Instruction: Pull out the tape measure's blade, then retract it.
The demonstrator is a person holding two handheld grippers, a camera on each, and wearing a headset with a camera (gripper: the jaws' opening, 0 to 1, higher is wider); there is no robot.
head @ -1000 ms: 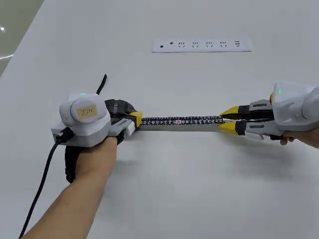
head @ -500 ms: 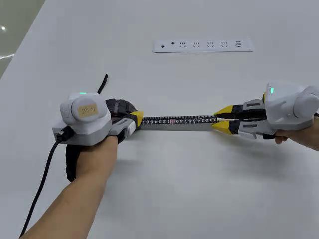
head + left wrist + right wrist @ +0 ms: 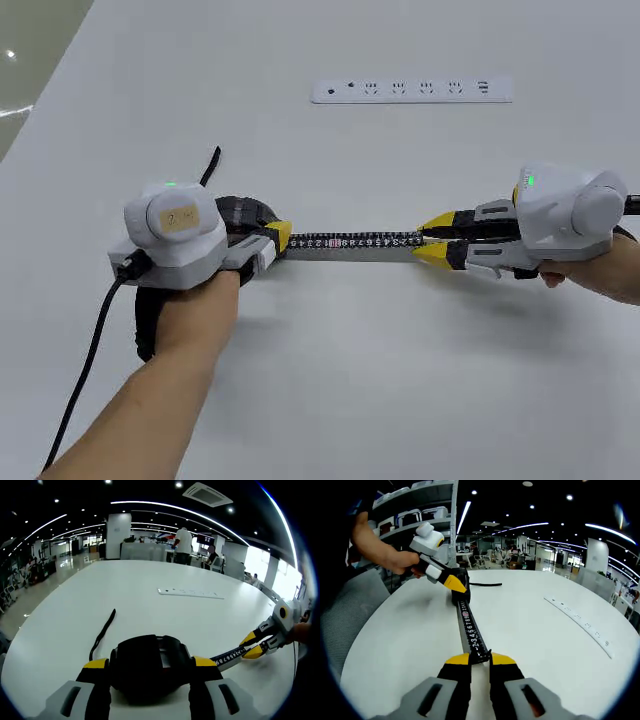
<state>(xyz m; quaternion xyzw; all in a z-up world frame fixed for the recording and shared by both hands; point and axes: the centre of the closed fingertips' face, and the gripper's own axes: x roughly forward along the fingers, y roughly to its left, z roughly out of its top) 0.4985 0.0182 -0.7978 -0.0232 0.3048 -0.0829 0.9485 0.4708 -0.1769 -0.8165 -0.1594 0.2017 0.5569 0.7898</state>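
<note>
The black tape measure case (image 3: 243,215) rests on the white table, and my left gripper (image 3: 149,666) is shut on the case (image 3: 150,666). Its blade (image 3: 352,243) runs out to the right, black with white numbers. My right gripper (image 3: 432,238) is shut on the blade's end, yellow tips pinching the blade (image 3: 471,634) just past the hook. In the right gripper view the left gripper (image 3: 451,583) holds the case (image 3: 460,595) at the blade's far end. The right gripper (image 3: 253,645) also appears at the right of the left gripper view. A black wrist strap (image 3: 208,166) trails behind the case.
A white power strip (image 3: 411,90) lies on the table (image 3: 380,370) farther back. A black cable (image 3: 85,370) hangs from the left gripper toward the near edge. People stand beyond the table in the left gripper view.
My right gripper has moved left toward the case with the blade end in it, so less blade is out. The left gripper and case have stayed put.
</note>
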